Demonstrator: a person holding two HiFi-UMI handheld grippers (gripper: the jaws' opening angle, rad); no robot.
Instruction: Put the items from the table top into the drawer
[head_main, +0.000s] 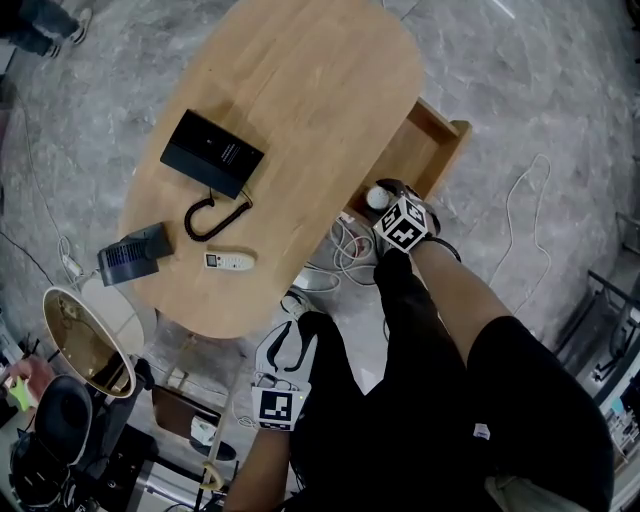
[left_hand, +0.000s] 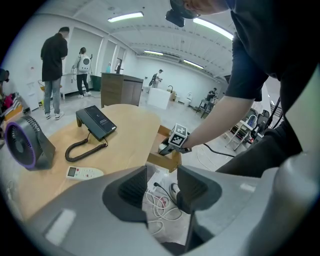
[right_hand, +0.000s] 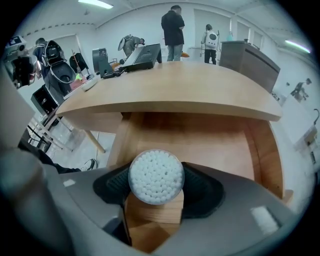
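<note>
Starting at the left edge of the oval wooden table (head_main: 300, 90), a small fan (head_main: 133, 256) stands near the rim. Just right of it lies a black telephone (head_main: 212, 153), and its coiled cord (head_main: 205, 218) curls toward the person. A white remote control (head_main: 230, 261) lies flat beside the end of the cord. All three are out on the table top, well apart from the drawer.

Below the table's near edge, the left gripper (left_hand: 161, 187) is held low in front of the person. Its jaws stand apart with nothing between the pads. Through the gap, only a tangle of cables (left_hand: 161, 207) on the floor shows.

Further right, the right gripper (head_main: 380, 197) points steeply down at the table's right side. Its jaws are closed on a round clear tub of cotton swabs (right_hand: 156, 176), with one pad against each side. The tub is packed full, and the white swab tips face the camera.

The tub hangs over the open wooden drawer (head_main: 447, 140), which is pulled out from under the table top. It sits close to the drawer's near wall, and a wooden edge shows directly beneath it. Whether it touches that edge cannot be told. The drawer's plain wooden bottom (right_hand: 200, 145) lies in view beyond the tub.
</note>
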